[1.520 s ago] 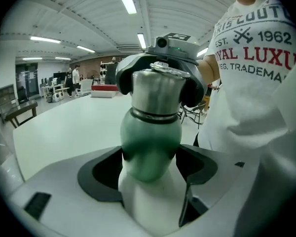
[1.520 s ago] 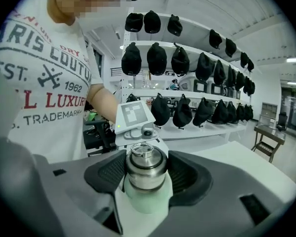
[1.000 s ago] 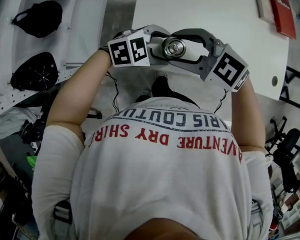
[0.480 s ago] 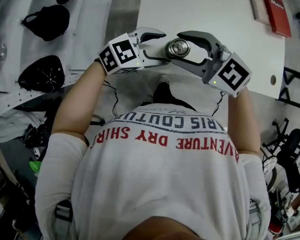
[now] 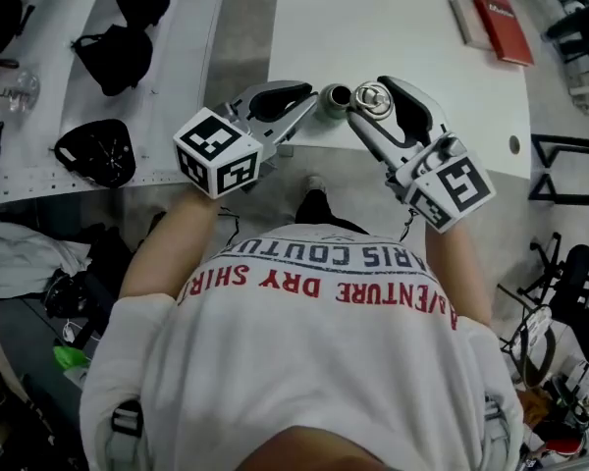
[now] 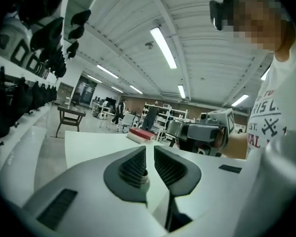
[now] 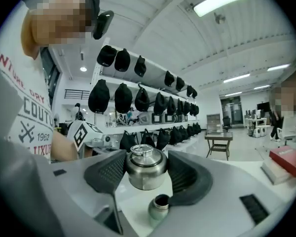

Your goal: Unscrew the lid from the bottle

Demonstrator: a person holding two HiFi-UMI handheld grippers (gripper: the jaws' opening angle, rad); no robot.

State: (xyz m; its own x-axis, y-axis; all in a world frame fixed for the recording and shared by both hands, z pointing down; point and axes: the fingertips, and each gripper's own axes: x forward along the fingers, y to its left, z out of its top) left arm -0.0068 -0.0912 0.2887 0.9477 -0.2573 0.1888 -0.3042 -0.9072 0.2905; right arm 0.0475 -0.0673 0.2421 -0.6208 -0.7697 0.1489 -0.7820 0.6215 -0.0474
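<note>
A small steel bottle [image 5: 333, 99] stands at the white table's near edge, its mouth open and bare. Its steel lid [image 5: 374, 95] is off and sits just right of the bottle, with my right gripper [image 5: 373, 100] shut on it. In the right gripper view the lid [image 7: 145, 169] is clamped between both pads, and the bottle [image 7: 159, 209] stands below it. My left gripper [image 5: 304, 109] is just left of the bottle and apart from it. Its jaws are closing with only a narrow slit and nothing between them. The bottle [image 6: 145, 177] peeks out beyond the left gripper [image 6: 149, 154].
The white table [image 5: 402, 37] stretches away, with a red book [image 5: 499, 13] at its far right corner. Left of the aisle, a white shelf [image 5: 39, 180] carries black caps [image 5: 98, 150]. The person's torso fills the lower head view.
The lid has come off and moved right with my right gripper, exposing the bottle's mouth. My left gripper has drawn back left, and its jaws have come nearly together.
</note>
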